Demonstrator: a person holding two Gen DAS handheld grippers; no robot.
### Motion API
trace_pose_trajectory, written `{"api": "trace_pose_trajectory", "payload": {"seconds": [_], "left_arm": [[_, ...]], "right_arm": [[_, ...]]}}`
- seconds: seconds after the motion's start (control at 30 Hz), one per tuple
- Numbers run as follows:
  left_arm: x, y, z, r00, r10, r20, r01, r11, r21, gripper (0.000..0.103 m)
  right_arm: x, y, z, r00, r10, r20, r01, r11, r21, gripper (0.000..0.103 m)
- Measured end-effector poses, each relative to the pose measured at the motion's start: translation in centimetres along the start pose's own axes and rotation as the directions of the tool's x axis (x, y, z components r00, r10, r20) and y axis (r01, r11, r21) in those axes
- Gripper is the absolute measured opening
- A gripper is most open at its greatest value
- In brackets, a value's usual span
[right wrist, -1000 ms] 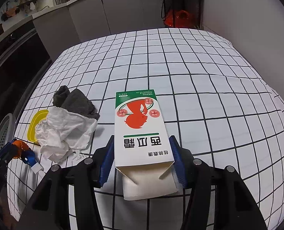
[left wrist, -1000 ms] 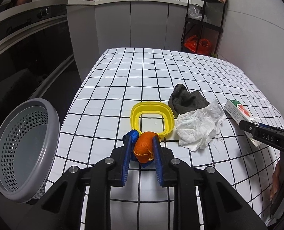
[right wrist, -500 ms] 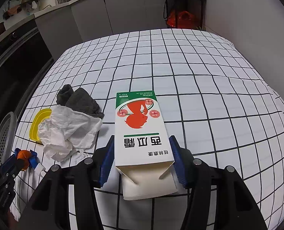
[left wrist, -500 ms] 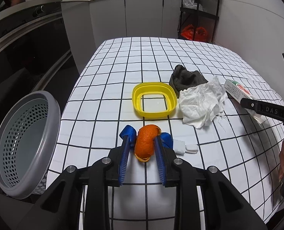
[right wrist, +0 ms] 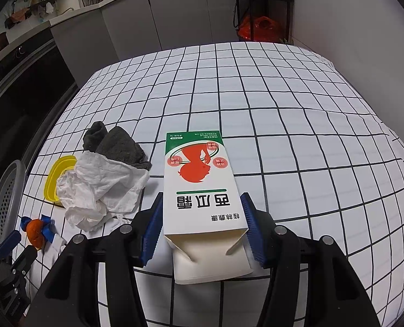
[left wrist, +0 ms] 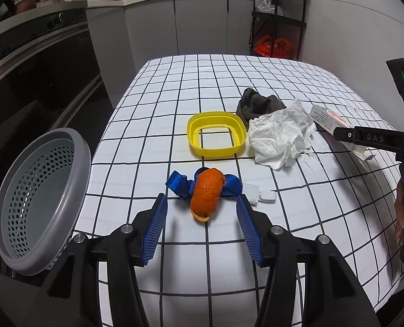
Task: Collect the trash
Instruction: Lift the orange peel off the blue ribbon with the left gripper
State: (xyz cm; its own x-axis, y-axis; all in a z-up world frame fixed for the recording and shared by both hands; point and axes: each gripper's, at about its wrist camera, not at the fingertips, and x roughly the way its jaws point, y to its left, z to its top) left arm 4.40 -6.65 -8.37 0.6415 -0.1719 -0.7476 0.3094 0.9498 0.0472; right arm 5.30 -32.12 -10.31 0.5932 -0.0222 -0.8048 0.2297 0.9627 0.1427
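An orange peel (left wrist: 206, 193) lies on a blue strap (left wrist: 180, 184) on the checked table, just ahead of my open left gripper (left wrist: 200, 224), which holds nothing. A crumpled white tissue (left wrist: 279, 136) and a dark grey cloth (left wrist: 259, 105) lie further right. My right gripper (right wrist: 202, 224) has its pads against both sides of a white, green and red carton (right wrist: 199, 188) resting on the table. The peel also shows in the right wrist view (right wrist: 34, 230). A grey perforated basket (left wrist: 38, 209) stands off the table's left edge.
A yellow collapsible bowl (left wrist: 215, 137) sits mid-table. A small white tag (left wrist: 259, 196) lies beside the strap. Dark oven fronts run along the left, a black shelf rack (left wrist: 278, 19) stands at the back right, and the table edge is near on the left.
My left gripper opened and let go of the orange peel, then drew back; the peel now lies on the blue strap. The right gripper and carton stayed put.
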Motion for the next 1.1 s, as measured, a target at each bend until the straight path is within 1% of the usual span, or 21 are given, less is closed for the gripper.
{"api": "trace_pose_trajectory", "payload": {"seconds": [0.17, 0.27, 0.4, 0.6, 0.77, 0.87, 0.9, 0.93, 0.97, 1.1], "left_arm": [[-0.5, -0.4, -1.0, 1.000, -0.017, -0.006, 0.017, 1.000, -0.008, 0.052], [-0.3, -1.1, -1.5, 1.000, -0.022, -0.017, 0.022, 1.000, 0.016, 0.052], [0.3, -1.1, -1.5, 0.999, -0.023, -0.034, 0.024, 1.000, 0.013, 0.052], [1.4, -1.2, -1.3, 0.996, -0.049, -0.069, 0.048, 0.999, -0.006, 0.052], [1.6, -2.0, -1.0, 0.995, -0.073, -0.072, 0.073, 0.997, 0.001, 0.051], [1.8, -2.1, -0.9, 0.993, -0.083, -0.084, 0.083, 0.997, -0.006, 0.042], [1.9, -2.2, -1.0, 0.992, -0.086, -0.090, 0.086, 0.996, -0.006, 0.034], [2.0, -2.2, -1.0, 0.992, -0.086, -0.094, 0.086, 0.996, -0.004, 0.031], [1.9, -2.3, -1.0, 0.992, -0.083, -0.093, 0.083, 0.997, 0.002, 0.025], [1.8, -2.2, -1.1, 0.991, -0.091, -0.094, 0.092, 0.996, 0.008, 0.020]], "right_arm": [[0.1, 0.1, 0.0, 1.000, -0.001, 0.001, 0.001, 1.000, -0.006, 0.053], [0.2, 0.0, 0.1, 1.000, 0.000, 0.001, 0.000, 1.000, -0.002, 0.053], [0.1, 0.0, 0.1, 1.000, 0.002, 0.002, -0.002, 1.000, -0.008, 0.053], [0.1, -0.1, 0.1, 1.000, 0.006, 0.002, -0.006, 1.000, -0.006, 0.053], [0.0, -0.4, 0.1, 1.000, 0.006, 0.001, -0.006, 1.000, -0.004, 0.053], [0.0, -0.3, 0.0, 1.000, 0.004, 0.002, -0.004, 1.000, -0.006, 0.053], [0.0, -0.4, -0.1, 1.000, 0.004, 0.002, -0.004, 1.000, -0.005, 0.053], [-0.1, -0.4, -0.1, 1.000, 0.004, 0.003, -0.004, 1.000, -0.004, 0.053], [-0.1, -0.5, -0.1, 1.000, 0.003, 0.003, -0.003, 1.000, -0.002, 0.053], [-0.2, -0.4, -0.1, 1.000, 0.002, 0.006, -0.002, 1.000, -0.001, 0.053]]}}
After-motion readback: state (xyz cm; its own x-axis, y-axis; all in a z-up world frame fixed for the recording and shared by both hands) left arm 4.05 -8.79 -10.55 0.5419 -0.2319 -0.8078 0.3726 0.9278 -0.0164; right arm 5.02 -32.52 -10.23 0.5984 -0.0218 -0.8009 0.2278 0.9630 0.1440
